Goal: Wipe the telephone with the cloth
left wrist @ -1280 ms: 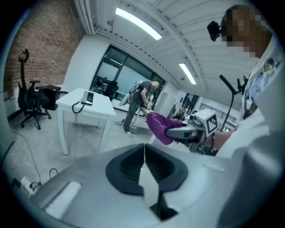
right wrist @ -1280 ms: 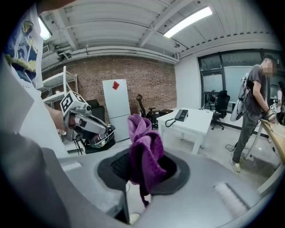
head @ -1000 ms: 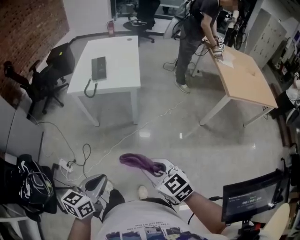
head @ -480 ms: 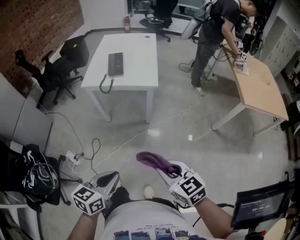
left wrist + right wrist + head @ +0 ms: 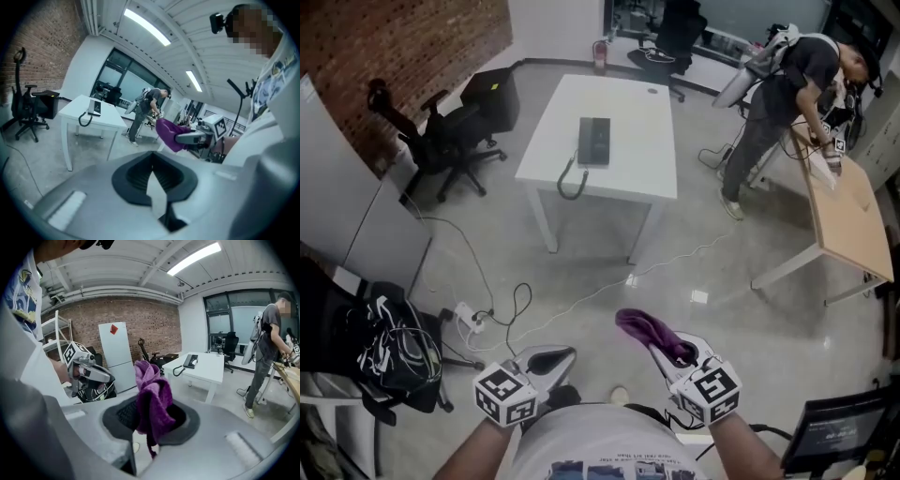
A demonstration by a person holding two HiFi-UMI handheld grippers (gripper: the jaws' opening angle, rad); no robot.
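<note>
The right gripper (image 5: 667,349) pinched the purple cloth (image 5: 639,327). The left gripper (image 5: 566,354) had its jaws pressed together, empty. The telephone (image 5: 593,141) lay at twelve o'clock.

My head view has swung: the table (image 5: 623,173) with the telephone (image 5: 593,141) has slid from upper left to top middle. The other person (image 5: 778,89) and the wooden table (image 5: 853,220) have drifted right. My 2 tools, left gripper (image 5: 562,354) and right gripper (image 5: 663,351) with the cloth (image 5: 643,329), now sit lower and further right.
</note>
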